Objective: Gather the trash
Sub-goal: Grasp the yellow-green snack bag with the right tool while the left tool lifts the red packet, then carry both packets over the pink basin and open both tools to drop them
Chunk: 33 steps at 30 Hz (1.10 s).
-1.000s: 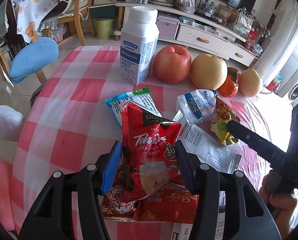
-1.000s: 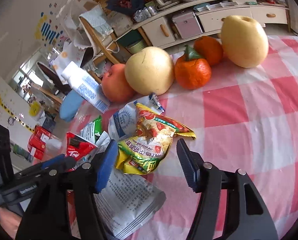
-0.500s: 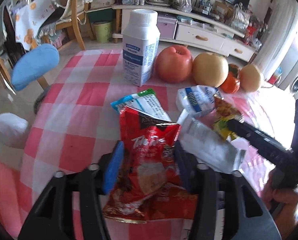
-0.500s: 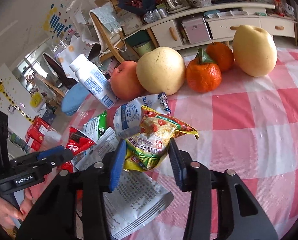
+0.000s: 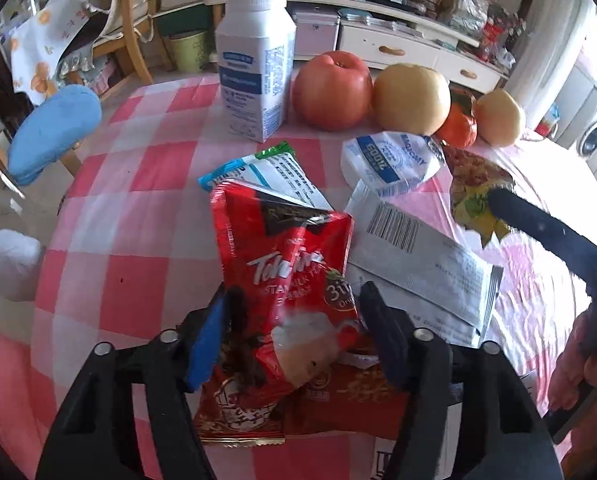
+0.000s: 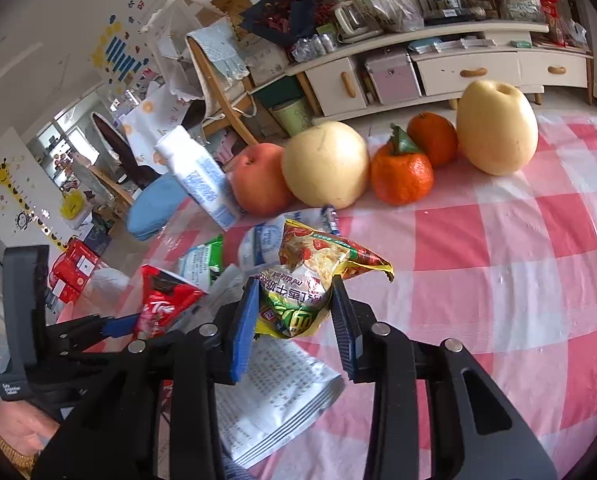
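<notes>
The pink-and-white checked tablecloth (image 5: pixel 146 128) carries a scatter of wrappers in front of a row of fruit. The left gripper (image 5: pixel 294 320) has just been closing and clamps the red milk-tea sachet (image 5: pixel 290 264); the right gripper (image 6: pixel 292 316), likewise closing, pinches the yellow-green crumpled snack bag (image 6: pixel 298 292), so both can be carried off together.

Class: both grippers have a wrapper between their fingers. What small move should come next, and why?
Probably lift both wrappers clear of the pile. The left gripper has just been closing on the red packet, and the right gripper on the yellow wrapper; both look pinched. Other wrappers lie beneath, so rise slowly.
</notes>
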Tool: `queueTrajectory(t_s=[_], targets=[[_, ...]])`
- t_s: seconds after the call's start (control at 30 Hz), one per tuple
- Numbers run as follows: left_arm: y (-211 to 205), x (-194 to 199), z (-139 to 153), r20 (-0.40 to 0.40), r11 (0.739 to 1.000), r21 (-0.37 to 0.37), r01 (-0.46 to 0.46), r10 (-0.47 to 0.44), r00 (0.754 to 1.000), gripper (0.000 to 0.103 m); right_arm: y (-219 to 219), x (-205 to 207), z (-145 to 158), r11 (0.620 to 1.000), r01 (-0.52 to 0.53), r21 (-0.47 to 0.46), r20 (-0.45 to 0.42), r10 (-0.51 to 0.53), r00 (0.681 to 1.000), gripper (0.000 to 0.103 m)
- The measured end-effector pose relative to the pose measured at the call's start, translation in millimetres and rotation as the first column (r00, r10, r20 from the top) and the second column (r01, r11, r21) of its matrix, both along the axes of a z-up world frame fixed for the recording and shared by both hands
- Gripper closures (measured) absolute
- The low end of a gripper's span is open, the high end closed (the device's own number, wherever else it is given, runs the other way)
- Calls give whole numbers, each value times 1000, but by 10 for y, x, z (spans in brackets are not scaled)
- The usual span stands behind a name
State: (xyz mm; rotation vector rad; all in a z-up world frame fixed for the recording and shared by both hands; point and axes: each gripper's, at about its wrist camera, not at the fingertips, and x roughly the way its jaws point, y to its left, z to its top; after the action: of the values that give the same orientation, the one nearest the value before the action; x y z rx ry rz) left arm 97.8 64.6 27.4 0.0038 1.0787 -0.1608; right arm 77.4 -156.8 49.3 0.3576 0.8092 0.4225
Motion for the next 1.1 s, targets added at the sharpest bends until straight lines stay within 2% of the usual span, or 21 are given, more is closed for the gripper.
queueTrajectory(t_s=[0.2, 0.5, 0.8, 1.1], targets=[[53, -30, 18, -3, 1000, -21, -14, 14, 1000, 48, 112, -100, 96, 999, -34, -10, 33, 35, 999, 66], [226, -133, 121, 0, 996, -81, -43, 43, 999, 51, 206, -248, 155, 998, -56, -30, 51, 57, 997, 66], [388, -293, 348, 50, 991, -123, -45, 51, 997, 51, 351, -509, 249, 995, -81, -51, 80, 85, 993, 67], [647, -535, 554, 96, 989, -131, -68, 81, 992, 51, 448, -689, 330, 996, -81, -40, 93, 84, 992, 67]])
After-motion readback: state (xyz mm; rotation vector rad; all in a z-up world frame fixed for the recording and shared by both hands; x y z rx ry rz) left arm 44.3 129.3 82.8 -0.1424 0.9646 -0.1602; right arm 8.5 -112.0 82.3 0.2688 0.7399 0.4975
